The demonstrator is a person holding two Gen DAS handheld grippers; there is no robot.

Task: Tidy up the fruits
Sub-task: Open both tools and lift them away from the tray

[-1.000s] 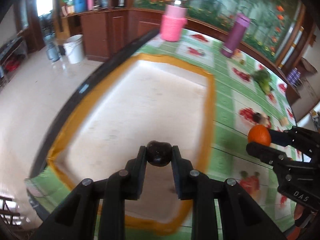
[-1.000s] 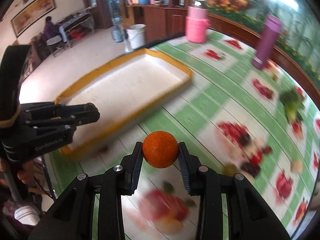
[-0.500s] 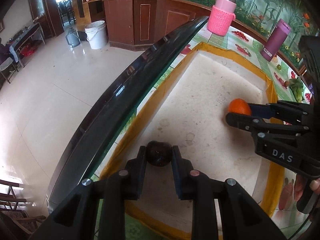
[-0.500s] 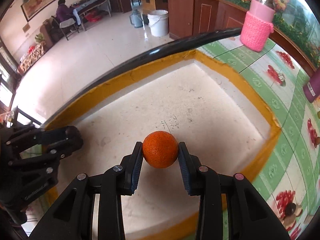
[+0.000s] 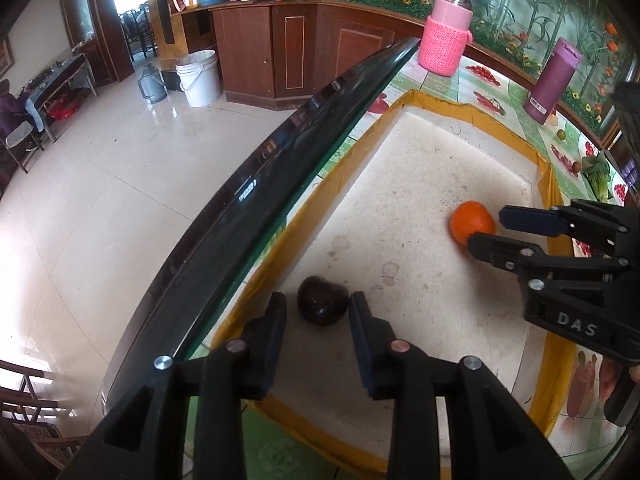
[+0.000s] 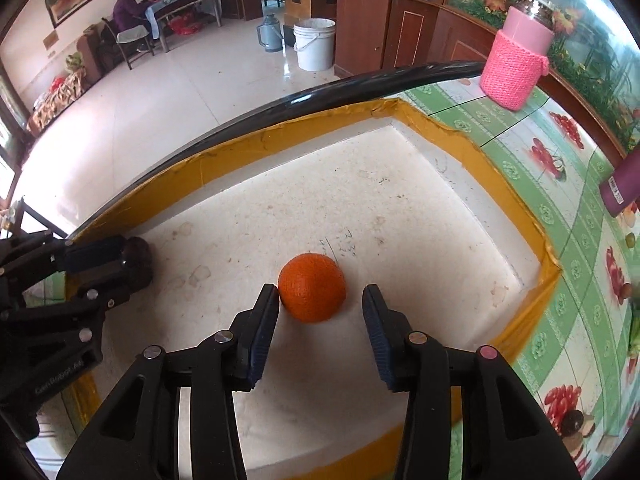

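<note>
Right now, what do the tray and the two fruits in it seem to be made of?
Tray: probably white foam, matte, grainy and stained, its rim wrapped in glossy yellow tape that wrinkles at the corners. Orange: dimpled, fairly matte peel; real or plastic is open. Dark fruit: smooth, glossy maroon skin with highlights; real or imitation, cannot tell.

Pink knitted-sleeve jar, purple flask, white bucket.

The tray floor lay bare between the orange and the dark fruit, leaving room to pass there. Its raised yellow rim closed in every side. The left tool stood spread around the dark fruit near the rim; the right tool stood spread around the orange. A pink jar and purple bottle stood on the bench beyond the tray.
</note>
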